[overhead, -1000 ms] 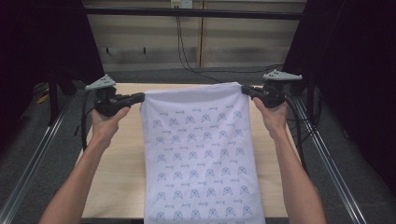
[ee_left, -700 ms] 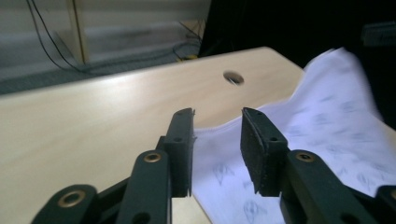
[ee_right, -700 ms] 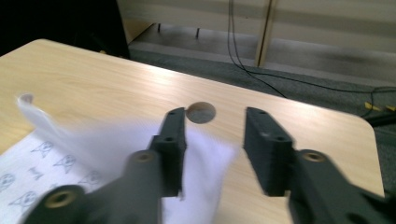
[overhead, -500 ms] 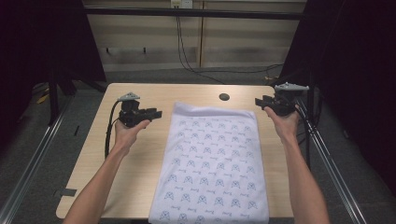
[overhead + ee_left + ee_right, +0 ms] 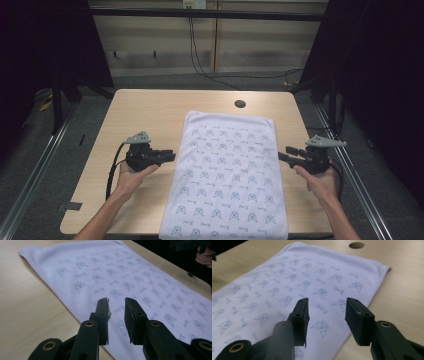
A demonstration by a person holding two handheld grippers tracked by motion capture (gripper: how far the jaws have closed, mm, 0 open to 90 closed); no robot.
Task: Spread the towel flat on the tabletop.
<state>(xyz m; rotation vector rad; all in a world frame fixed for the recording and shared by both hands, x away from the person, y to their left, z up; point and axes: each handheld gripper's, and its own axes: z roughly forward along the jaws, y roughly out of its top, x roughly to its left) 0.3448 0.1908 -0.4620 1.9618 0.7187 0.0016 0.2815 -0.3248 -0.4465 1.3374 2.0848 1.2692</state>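
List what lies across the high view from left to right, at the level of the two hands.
left gripper → patterned white cloth → right gripper, all over the wooden table.

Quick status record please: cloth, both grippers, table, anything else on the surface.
cloth: white patterned cloth lies flat on the table, near end hanging over the front edge
left gripper: left gripper at the cloth's left edge, jaws open after just closing somewhat, nothing between them
right gripper: right gripper at the cloth's right edge, jaws open and just been opening, nothing between them
table: light wooden table
other: round hole in the tabletop beyond the cloth's far edge
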